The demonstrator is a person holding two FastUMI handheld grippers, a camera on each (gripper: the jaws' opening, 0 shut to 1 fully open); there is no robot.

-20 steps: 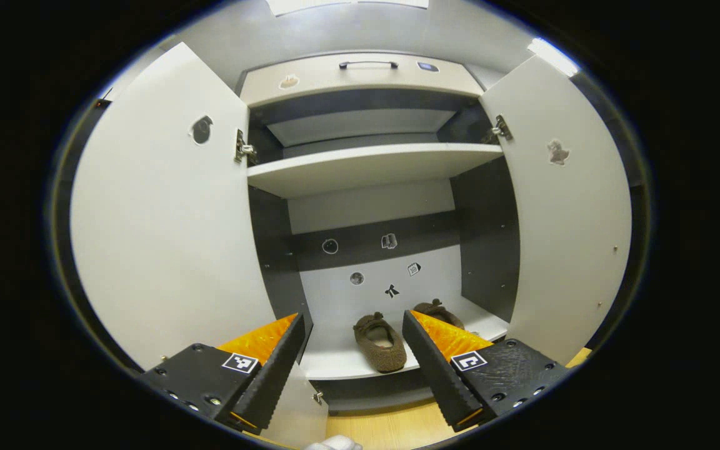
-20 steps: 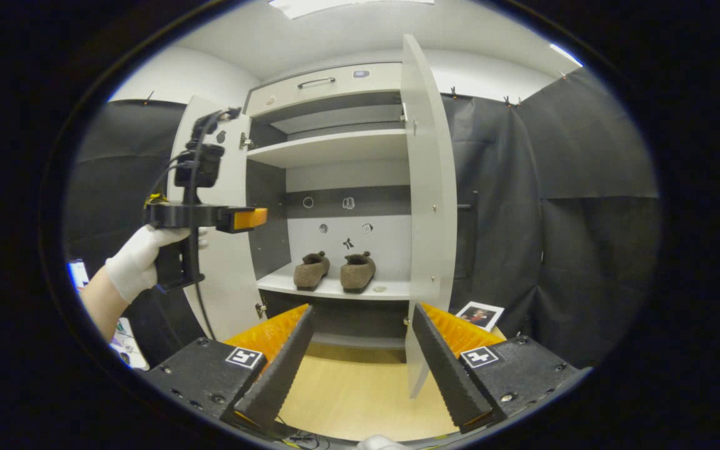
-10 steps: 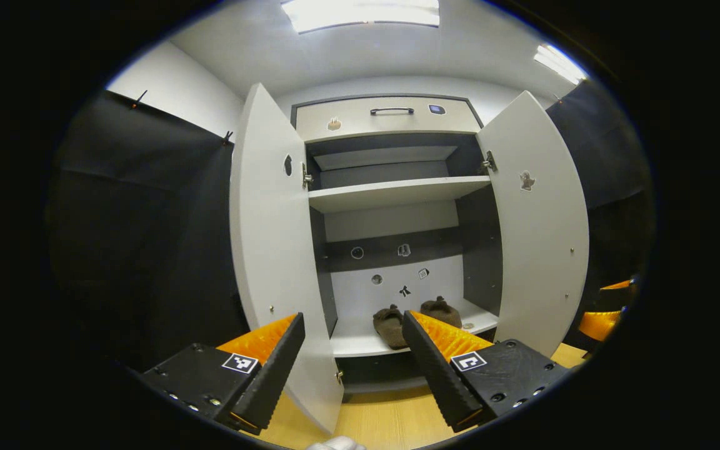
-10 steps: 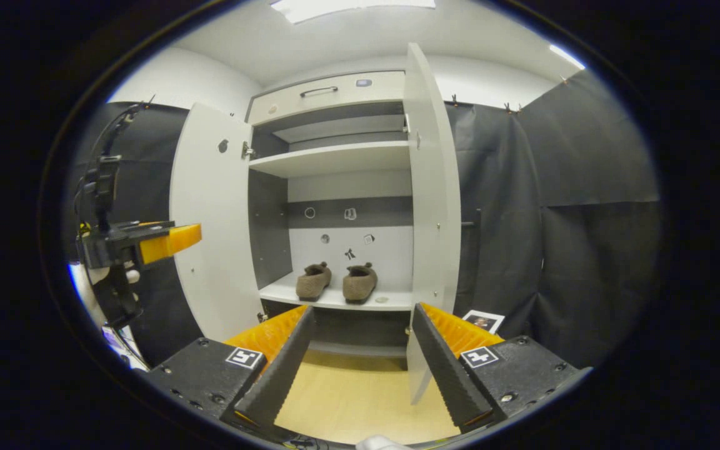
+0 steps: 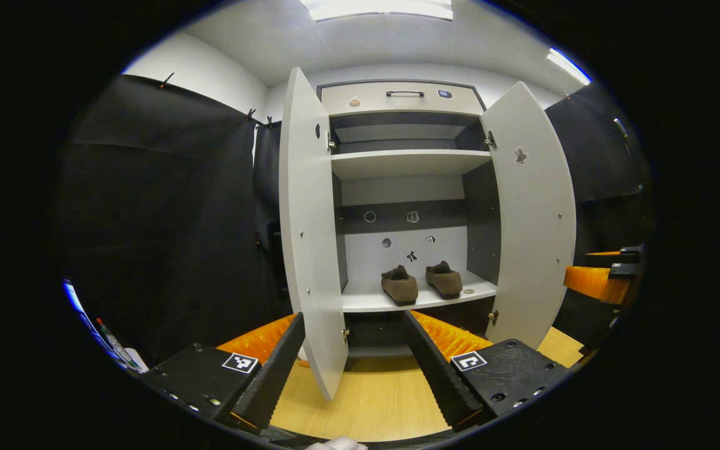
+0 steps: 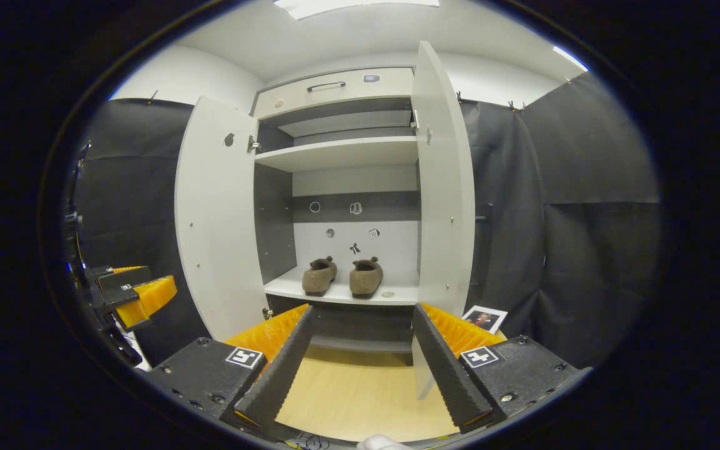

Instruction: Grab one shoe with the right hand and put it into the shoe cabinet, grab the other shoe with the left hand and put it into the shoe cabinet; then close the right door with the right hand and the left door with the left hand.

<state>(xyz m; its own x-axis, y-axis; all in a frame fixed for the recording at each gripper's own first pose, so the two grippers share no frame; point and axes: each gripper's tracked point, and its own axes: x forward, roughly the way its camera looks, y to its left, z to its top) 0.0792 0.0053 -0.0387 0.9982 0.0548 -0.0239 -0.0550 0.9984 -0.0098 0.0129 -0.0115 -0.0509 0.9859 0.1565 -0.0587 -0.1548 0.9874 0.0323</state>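
Observation:
Two brown fuzzy shoes stand side by side on the lower shelf of the white shoe cabinet [image 5: 407,164]: the left shoe [image 5: 399,285] [image 6: 319,275] and the right shoe [image 5: 444,279] [image 6: 366,277]. Both doors stand wide open, the left door [image 5: 310,237] [image 6: 216,212] and the right door [image 5: 535,212] [image 6: 444,181]. My left gripper [image 5: 354,325] is open and holds nothing, well back from the cabinet. My right gripper [image 6: 363,315] is open too, also back from it. The left gripper's orange fingers [image 6: 141,297] appear at the left edge of the right gripper view.
Light wooden floor [image 6: 354,394] lies in front of the cabinet. Black cloth [image 6: 585,219] hangs on both sides. A small photo card [image 6: 484,317] leans on the floor beside the right door. An upper shelf [image 6: 341,153] and a top drawer with a handle [image 5: 405,94] sit above the shoes.
My left gripper has drawn back from the shelf and swung left; the cabinet now looks smaller and the left door is seen nearly edge-on. The right gripper has barely moved.

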